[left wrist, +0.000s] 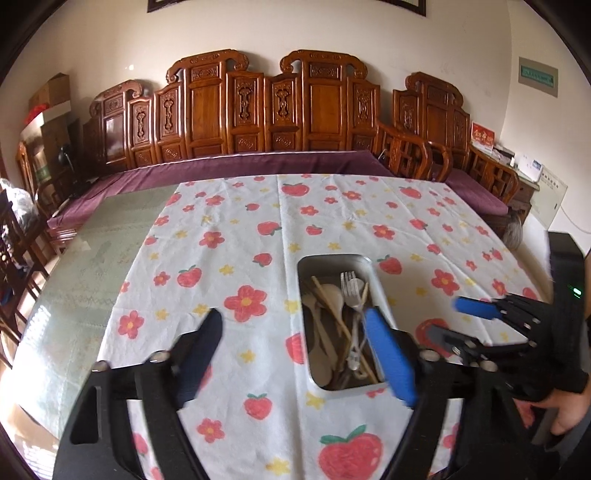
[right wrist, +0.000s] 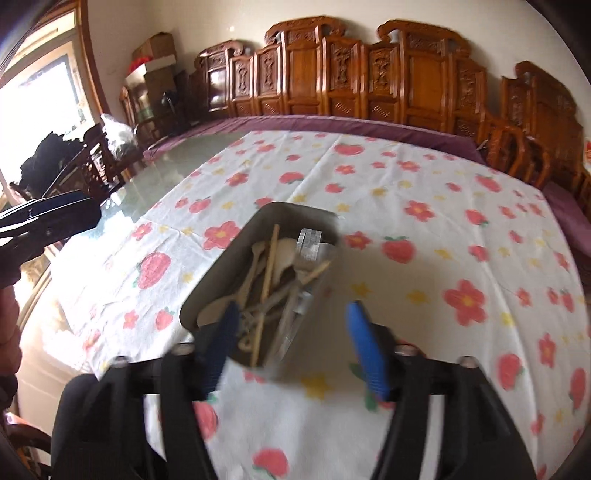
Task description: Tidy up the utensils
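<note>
Tray point(left wrist: 373, 275) of utensils point(left wrist: 340, 325) sits just ahead of your left gripper point(left wrist: 295, 350), by its right finger. Your right gripper point(right wrist: 291, 325) hangs over the tray's near end. Both spread wide, holding nothing.

a carved wooden bench point(left wrist: 258, 110) with a purple cushion point(left wrist: 236, 164) lines the cream wall point(left wrist: 295, 33). cardboard boxes point(right wrist: 155, 55) stack in the corner; bright daylight floods through a window point(right wrist: 40, 96) at left.

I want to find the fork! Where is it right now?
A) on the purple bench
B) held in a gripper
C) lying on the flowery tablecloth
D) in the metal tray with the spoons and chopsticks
D: the fork lies inside the metal tray among the wooden spoons and chopsticks, and both grippers are open and empty.
</note>
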A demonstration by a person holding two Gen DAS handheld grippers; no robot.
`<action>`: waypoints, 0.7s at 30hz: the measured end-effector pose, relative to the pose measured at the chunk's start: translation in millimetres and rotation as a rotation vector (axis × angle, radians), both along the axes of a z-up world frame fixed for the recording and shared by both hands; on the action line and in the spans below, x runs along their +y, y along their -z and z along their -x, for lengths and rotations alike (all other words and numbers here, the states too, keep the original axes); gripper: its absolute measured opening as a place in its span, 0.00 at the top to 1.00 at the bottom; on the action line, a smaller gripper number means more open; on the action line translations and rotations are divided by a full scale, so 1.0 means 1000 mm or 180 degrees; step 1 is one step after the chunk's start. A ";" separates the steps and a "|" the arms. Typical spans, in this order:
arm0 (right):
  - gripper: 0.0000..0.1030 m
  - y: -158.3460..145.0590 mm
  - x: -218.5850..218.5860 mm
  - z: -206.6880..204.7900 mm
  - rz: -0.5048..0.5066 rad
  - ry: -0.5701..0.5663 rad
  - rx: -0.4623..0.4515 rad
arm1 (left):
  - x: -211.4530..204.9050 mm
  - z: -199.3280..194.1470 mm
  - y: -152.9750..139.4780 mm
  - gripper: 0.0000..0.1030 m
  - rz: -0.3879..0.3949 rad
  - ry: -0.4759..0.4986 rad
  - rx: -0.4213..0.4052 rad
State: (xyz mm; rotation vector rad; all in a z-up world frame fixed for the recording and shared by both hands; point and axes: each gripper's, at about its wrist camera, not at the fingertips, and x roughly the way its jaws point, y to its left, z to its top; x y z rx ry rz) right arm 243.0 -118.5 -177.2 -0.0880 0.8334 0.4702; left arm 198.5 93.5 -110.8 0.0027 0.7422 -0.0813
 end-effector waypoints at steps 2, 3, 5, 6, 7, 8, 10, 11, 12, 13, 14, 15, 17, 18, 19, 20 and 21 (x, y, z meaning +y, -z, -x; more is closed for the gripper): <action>0.13 -0.008 -0.017 0.016 0.0019 0.0088 -0.0087 | -0.007 0.004 0.000 0.19 0.0023 0.0021 0.0018; 0.10 -0.010 -0.022 0.020 0.0009 0.0121 -0.0096 | -0.012 0.006 0.000 0.17 0.0023 0.0033 0.0028; 0.05 -0.018 -0.038 0.034 -0.0038 0.0195 -0.0135 | -0.024 0.012 -0.002 0.13 -0.0011 0.0060 0.0016; 0.04 -0.021 -0.045 0.040 -0.0041 0.0227 -0.0158 | -0.029 0.014 -0.002 0.09 -0.0017 0.0067 0.0013; 0.02 -0.024 -0.049 0.043 -0.0037 0.0255 -0.0175 | -0.033 0.016 -0.003 0.08 -0.0007 0.0075 0.0014; 0.02 -0.028 -0.055 0.048 -0.0035 0.0297 -0.0192 | -0.038 0.019 -0.003 0.07 0.0019 0.0085 0.0017; 0.02 -0.034 -0.068 0.058 -0.0045 0.0399 -0.0204 | -0.047 0.025 -0.003 0.07 0.0039 0.0089 0.0038; 0.02 -0.039 -0.075 0.064 -0.0052 0.0457 -0.0236 | -0.053 0.028 -0.003 0.07 0.0044 0.0081 0.0048; 0.02 -0.042 -0.079 0.068 -0.0064 0.0486 -0.0255 | -0.057 0.032 -0.003 0.07 0.0052 0.0079 0.0045; 0.02 -0.047 -0.085 0.074 -0.0105 0.0520 -0.0287 | -0.061 0.036 -0.005 0.07 0.0068 0.0080 0.0025; 0.02 -0.052 -0.091 0.080 -0.0140 0.0543 -0.0319 | -0.064 0.041 -0.007 0.07 0.0088 0.0083 0.0002; 0.02 -0.057 -0.097 0.084 -0.0157 0.0562 -0.0363 | -0.066 0.045 -0.010 0.07 0.0096 0.0090 -0.0017; 0.02 -0.068 -0.104 0.093 -0.0169 0.0611 -0.0472 | -0.072 0.055 -0.020 0.07 0.0075 0.0069 -0.0112; 0.02 -0.074 -0.108 0.098 -0.0187 0.0622 -0.0530 | -0.075 0.060 -0.027 0.07 0.0078 0.0045 -0.0166; 0.02 -0.080 -0.110 0.102 -0.0206 0.0627 -0.0574 | -0.077 0.064 -0.032 0.07 0.0085 0.0048 -0.0202; 0.02 -0.086 -0.113 0.106 -0.0231 0.0627 -0.0634 | -0.079 0.068 -0.038 0.07 0.0082 0.0053 -0.0246; 0.02 -0.092 -0.115 0.112 -0.0253 0.0625 -0.0695 | -0.081 0.072 -0.045 0.07 0.0055 0.0050 -0.0299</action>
